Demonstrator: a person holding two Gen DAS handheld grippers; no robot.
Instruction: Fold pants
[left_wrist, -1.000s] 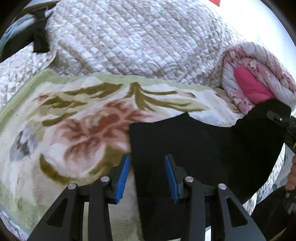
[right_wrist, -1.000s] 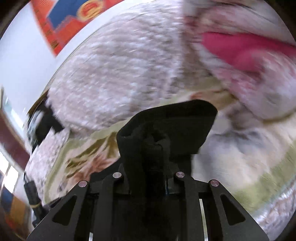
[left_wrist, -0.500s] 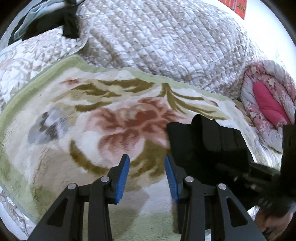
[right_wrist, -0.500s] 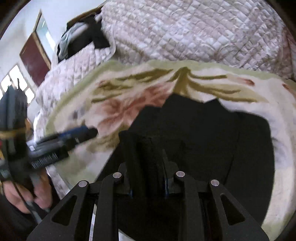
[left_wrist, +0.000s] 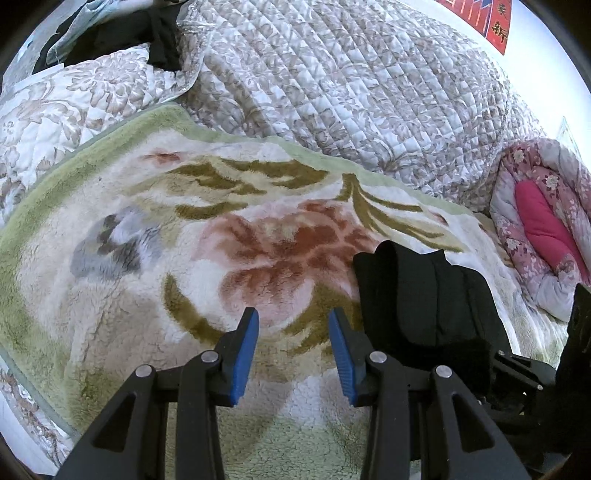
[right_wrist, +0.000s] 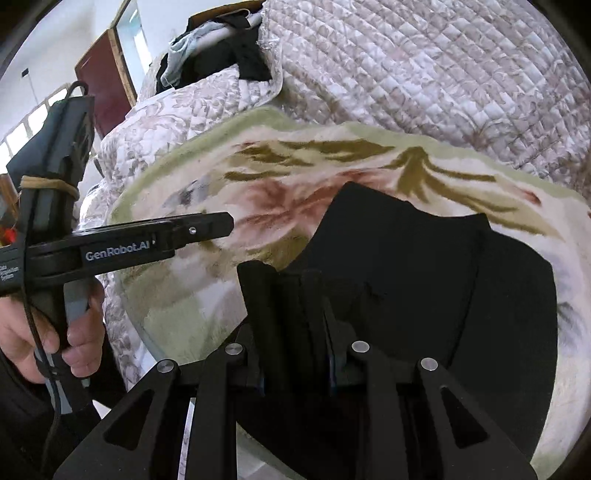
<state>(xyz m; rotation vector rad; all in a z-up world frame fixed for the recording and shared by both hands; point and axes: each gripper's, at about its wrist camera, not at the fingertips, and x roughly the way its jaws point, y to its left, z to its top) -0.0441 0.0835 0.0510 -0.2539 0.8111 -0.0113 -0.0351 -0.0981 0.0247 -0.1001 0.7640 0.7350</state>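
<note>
Black fabric, the pants (right_wrist: 424, 295), now lies doubled on the flowered fleece blanket (left_wrist: 184, 258) of the bed, where a second ago one end of it hung raised in the air on the right. The right tool (right_wrist: 295, 373) has carried that end across and down over the rest, and its fingers are closed on a bunched wad of the cloth, which stands up between them. The left tool (left_wrist: 291, 354) has drawn off the garment it was straddling: its blue pads (left_wrist: 245, 350) are spread wide with only blanket between them, holding nothing, just beside the fold's near edge. The fold looks made; what likely remains is releasing the wad and smoothing it flat.
</note>
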